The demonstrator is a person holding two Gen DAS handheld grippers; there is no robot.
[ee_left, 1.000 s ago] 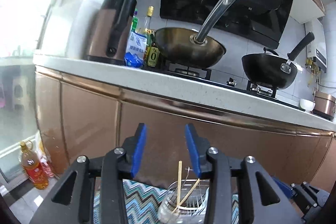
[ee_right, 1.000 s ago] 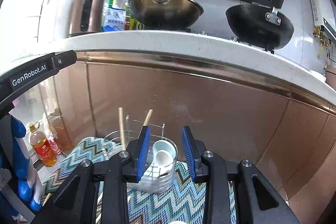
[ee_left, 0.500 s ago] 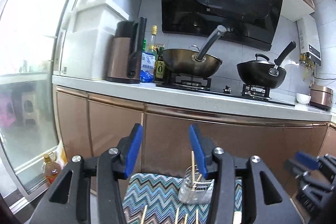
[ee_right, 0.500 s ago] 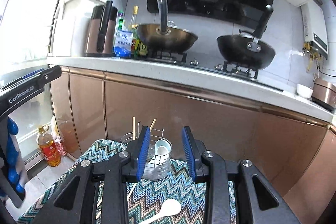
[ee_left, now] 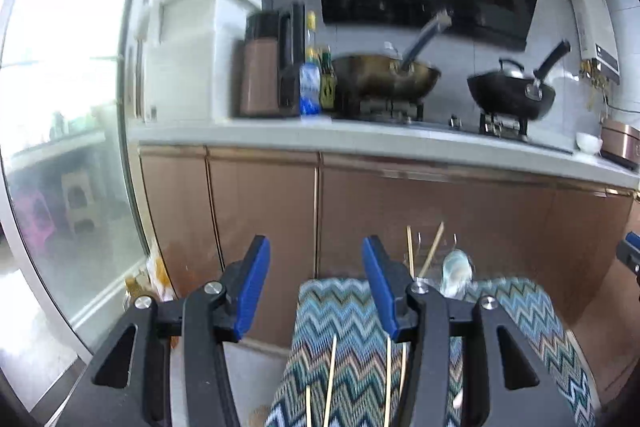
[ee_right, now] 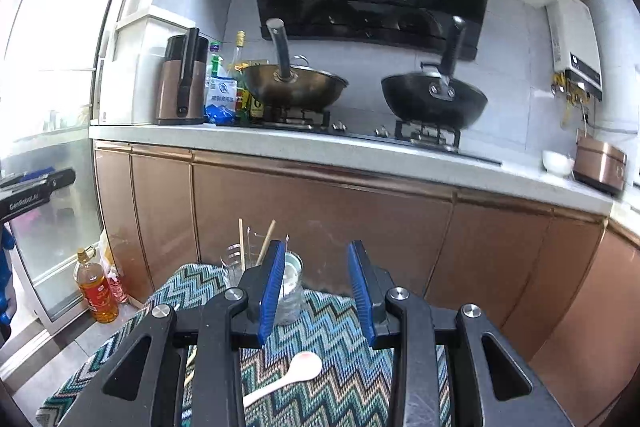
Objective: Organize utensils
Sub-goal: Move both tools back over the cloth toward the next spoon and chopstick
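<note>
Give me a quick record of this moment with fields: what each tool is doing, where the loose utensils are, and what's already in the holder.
left tool: open, empty, above the zigzag cloth
right tool: open, empty, above the white spoon
loose utensils: white spoon lying on the cloth; loose chopsticks lying on the cloth
holder: glass holder with wire frame at the cloth's far end
in holder: two chopsticks standing upright, one pale blue spoon
background: two woks on the stove
</note>
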